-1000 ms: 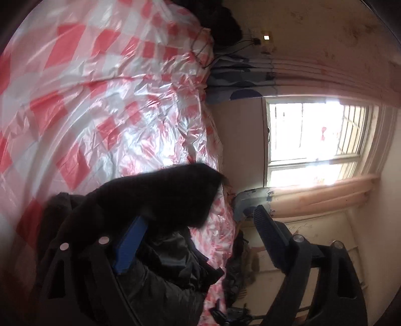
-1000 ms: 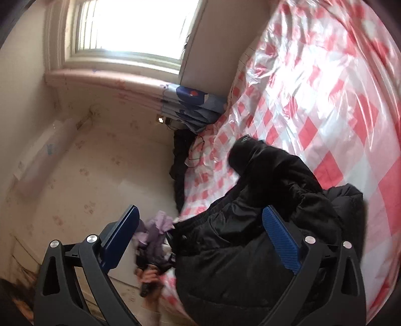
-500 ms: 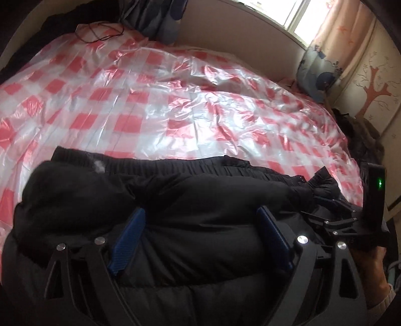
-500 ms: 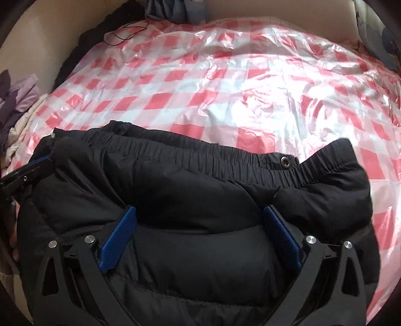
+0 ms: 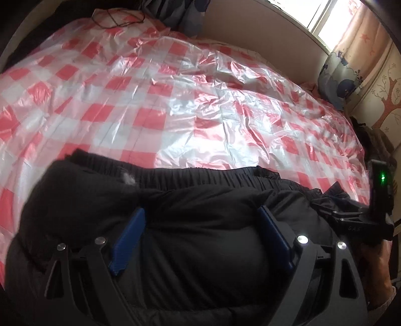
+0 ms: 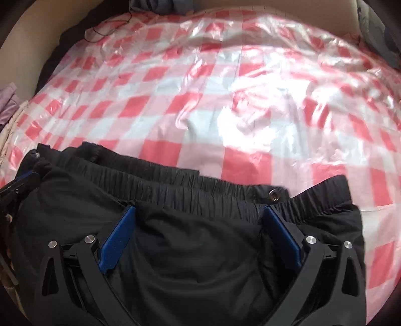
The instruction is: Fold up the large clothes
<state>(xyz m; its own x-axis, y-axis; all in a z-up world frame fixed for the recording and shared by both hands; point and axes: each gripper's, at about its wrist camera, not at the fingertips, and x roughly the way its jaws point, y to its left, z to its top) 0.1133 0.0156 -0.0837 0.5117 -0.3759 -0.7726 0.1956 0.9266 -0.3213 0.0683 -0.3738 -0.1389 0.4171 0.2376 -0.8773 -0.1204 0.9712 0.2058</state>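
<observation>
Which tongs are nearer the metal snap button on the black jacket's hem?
Right. The right tongs sit just below the metal snap button, near one blue finger; the left tongs are further along the black jacket, button unseen.

A bed [image 5: 263, 47] fills most of both views, covered by a crinkled, glossy red-and-white checked plastic sheet [image 5: 155, 100]. A black padded garment [image 6: 200, 238] with a gathered elastic edge lies on the sheet across the lower part of each frame. A thin dark cord [image 5: 115, 20] rests on the sheet at the upper left, near dark clothing at the far edge
</observation>
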